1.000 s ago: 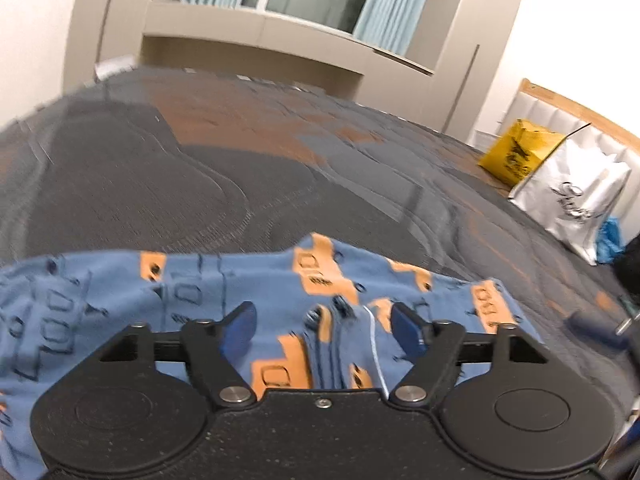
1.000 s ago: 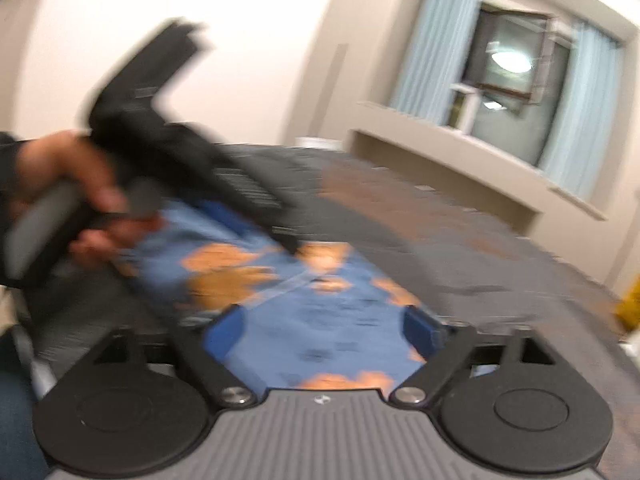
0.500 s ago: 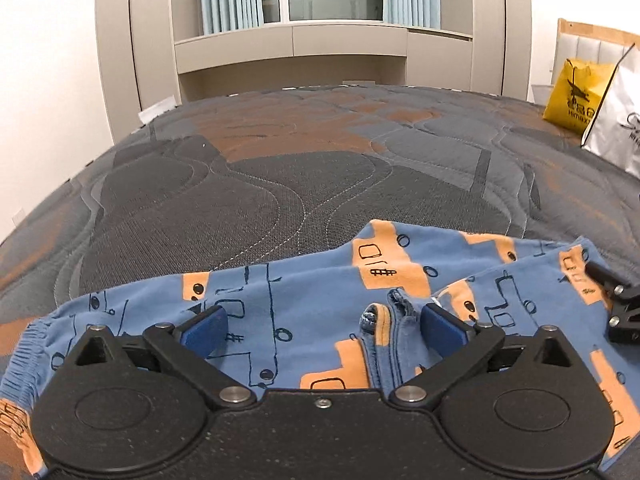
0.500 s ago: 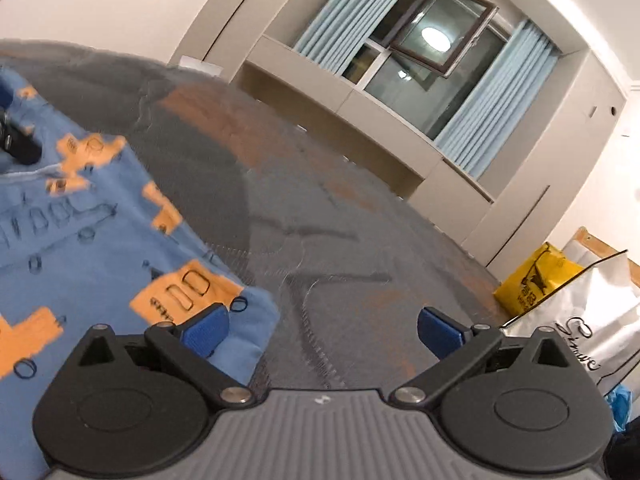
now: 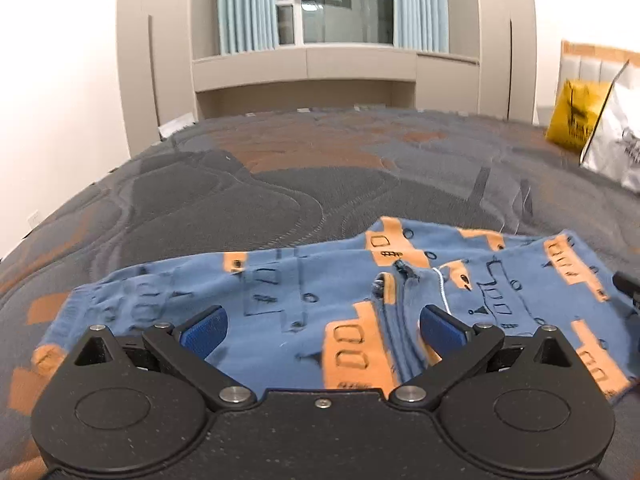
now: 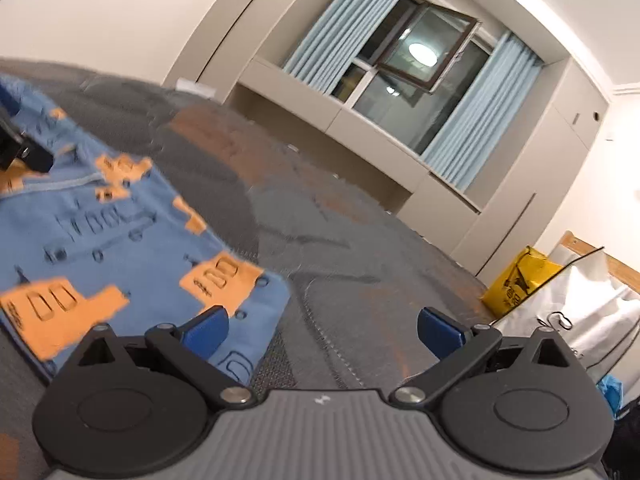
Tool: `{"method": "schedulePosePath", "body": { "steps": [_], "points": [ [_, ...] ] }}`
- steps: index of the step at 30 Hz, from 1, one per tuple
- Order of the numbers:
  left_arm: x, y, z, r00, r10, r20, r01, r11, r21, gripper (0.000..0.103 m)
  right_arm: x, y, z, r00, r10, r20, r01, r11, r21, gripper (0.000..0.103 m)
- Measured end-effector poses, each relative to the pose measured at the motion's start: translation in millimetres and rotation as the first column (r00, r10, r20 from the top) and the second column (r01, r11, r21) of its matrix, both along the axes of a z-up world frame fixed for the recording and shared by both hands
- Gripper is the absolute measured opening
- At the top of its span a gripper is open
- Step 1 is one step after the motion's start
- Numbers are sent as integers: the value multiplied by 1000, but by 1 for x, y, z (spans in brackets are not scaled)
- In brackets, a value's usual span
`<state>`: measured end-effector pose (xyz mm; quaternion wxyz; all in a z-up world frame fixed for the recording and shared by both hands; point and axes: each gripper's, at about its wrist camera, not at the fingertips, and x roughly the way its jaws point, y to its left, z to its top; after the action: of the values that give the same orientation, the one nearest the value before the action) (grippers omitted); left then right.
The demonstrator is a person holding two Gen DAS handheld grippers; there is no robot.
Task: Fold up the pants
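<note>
While both sets of jaws stand wide and empty, pants lie spread across bed near its front edge; left gripper above, right gripper at the end. Folding apparently incomplete.

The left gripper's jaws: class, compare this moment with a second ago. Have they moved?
Yes. The left gripper has its jaws spread wider over the pants, nothing clamped between them.
</note>
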<state>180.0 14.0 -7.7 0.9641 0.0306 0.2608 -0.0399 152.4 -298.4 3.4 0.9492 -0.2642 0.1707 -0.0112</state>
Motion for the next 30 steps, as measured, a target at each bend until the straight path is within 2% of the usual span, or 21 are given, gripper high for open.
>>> {"method": "schedulePosePath", "body": {
  "steps": [2, 4, 7, 10, 12, 15, 18, 20, 21, 22, 23, 25, 27, 30],
  "points": [
    [-17, 13, 1, 999, 38, 14, -38, 999, -17, 102, -9, 1, 2, 1000, -4, -17, 5, 1000, 3, 103],
    [-37, 30, -1, 997, 80, 10, -79, 995, -54, 102, -12, 5, -9, 998, -9, -67, 7, 999, -34, 103],
    [-57, 63, -5, 985, 172, 3, -171, 980, -100, 102, -14, 8, -10, 999, -7, -46, 4, 999, -44, 103],
    [-57, 100, -9, 967, 256, -8, -255, 954, -157, 102, -12, 22, 8, 999, 51, -17, -51, 999, 8, 103],
    [-47, 120, -12, 954, 297, -26, -296, 933, -205, 102, -4, 38, 18, 991, 129, -37, -127, 990, 58, 103],
    [-31, 141, -10, 956, 292, -32, -289, 915, -282, 102, 9, 74, 19, 974, 214, -69, -210, 976, 61, 103],
    [-14, 147, -7, 967, 250, -52, -253, 915, -315, 99, 12, 107, 10, 959, 269, -91, -268, 963, 23, 103],
    [-10, 147, -8, 973, 226, -48, -229, 915, -332, 79, 13, 118, 6, 953, 284, -106, -284, 959, 15, 103],
    [-9, 146, -7, 974, 222, -41, -223, 918, -329, 74, 13, 121, 4, 955, 278, -103, -278, 961, 11, 103],
    [-9, 145, -7, 974, 226, -34, -224, 918, -326, 60, 13, 122, 4, 957, 272, -100, -272, 962, 13, 103],
    [-8, 142, -7, 973, 227, -29, -223, 916, -334, 40, 13, 121, 5, 958, 268, -102, -267, 963, 22, 103],
    [-11, 144, -6, 966, 256, -17, -246, 906, -343, 21, 15, 118, 5, 960, 259, -108, -256, 966, 44, 103],
    [-12, 147, -5, 962, 274, -4, -256, 894, -368, 19, 14, 116, 6, 960, 257, -107, -253, 966, 51, 103],
    [-14, 145, 1, 960, 280, 18, -253, 894, -370, 18, 12, 115, 6, 961, 260, -100, -255, 965, 52, 103]
  ]
}}
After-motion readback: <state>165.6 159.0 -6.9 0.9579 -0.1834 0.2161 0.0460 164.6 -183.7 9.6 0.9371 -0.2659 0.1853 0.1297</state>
